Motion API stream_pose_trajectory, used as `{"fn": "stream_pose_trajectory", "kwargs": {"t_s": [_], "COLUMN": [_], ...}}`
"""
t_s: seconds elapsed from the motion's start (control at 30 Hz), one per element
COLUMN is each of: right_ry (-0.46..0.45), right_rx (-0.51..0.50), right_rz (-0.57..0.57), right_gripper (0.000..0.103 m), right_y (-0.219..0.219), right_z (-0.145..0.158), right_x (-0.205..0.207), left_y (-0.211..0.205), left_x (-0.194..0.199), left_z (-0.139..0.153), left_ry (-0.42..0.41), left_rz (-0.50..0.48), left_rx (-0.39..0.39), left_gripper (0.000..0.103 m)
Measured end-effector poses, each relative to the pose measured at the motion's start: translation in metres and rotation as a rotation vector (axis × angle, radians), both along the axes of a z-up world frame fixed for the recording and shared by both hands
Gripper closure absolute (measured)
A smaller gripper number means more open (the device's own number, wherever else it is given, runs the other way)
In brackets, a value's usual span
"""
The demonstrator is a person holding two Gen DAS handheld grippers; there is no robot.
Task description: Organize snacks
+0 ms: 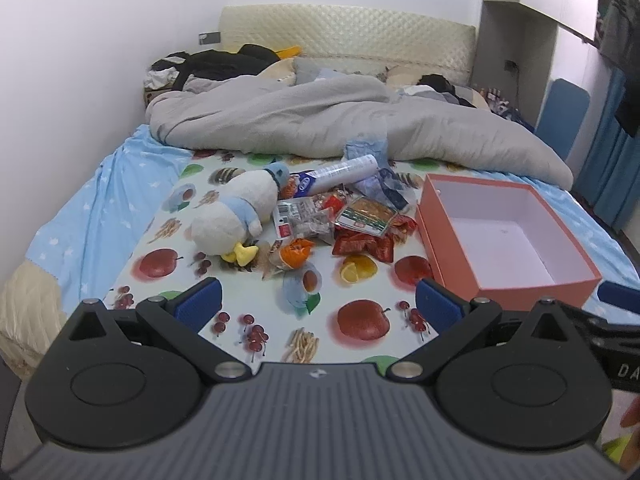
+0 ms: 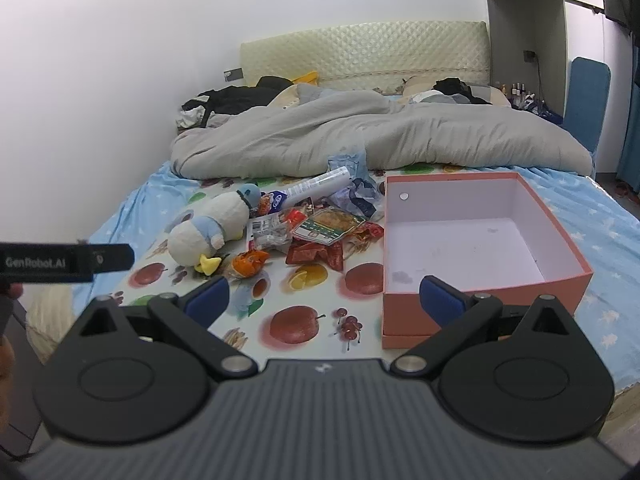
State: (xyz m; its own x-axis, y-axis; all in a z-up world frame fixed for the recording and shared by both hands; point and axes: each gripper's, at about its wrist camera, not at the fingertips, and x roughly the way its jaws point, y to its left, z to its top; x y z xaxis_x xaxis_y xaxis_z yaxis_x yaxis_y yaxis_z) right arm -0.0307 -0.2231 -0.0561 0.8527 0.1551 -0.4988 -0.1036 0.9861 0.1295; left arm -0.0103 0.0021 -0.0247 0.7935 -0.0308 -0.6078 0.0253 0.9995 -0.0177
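- The bed fills both views; it wears a pale blue star sheet, and a fruit-print cloth is spread over its near end.
- A grey duvet lies crumpled across the far half of the bed, in front of a cream quilted headboard. Dark clothes are heaped in the far left corner.
- A salmon-pink box with a white interior sits open and empty on the right side of the fruit-print cloth, just beside the snacks.
- A white plush duck in a light blue jacket lies on its side at the left edge of the snack heap, touching it.
- The snacks lie in a loose pile in the middle of the cloth, between the duck and the box: a white tube at the back, a clear packet with a printed label, a green-labelled pack, red wrappers, an orange wrapper and crumpled blue-and-clear plastic.
- A single round snack in a pale blue wrapper lies apart, nearer the cameras.
- The left hand-held gripper hangs above the near end of the cloth, jaws spread wide, nothing between its blue pads.
- The right hand-held gripper is likewise wide open and empty, its right finger over the box's near corner.
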Motion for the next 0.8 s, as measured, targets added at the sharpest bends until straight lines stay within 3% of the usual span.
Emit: {"fn": "stream_pose_trajectory", "kwargs": {"t_s": [0.8], "right_ry": [0.003], "right_rx": [0.010], "right_rz": [-0.023], "right_gripper": [0.000], "right_y": [-0.0030], "right_z": [-0.0039], "right_x": [-0.0036], "left_y": [-0.0074], "left_x": [-0.0039], "left_z": [-0.0050], "left_ry": [-0.007], "left_rz": [-0.029], "left_rx": [-0.028], "left_gripper": [0.000]}}
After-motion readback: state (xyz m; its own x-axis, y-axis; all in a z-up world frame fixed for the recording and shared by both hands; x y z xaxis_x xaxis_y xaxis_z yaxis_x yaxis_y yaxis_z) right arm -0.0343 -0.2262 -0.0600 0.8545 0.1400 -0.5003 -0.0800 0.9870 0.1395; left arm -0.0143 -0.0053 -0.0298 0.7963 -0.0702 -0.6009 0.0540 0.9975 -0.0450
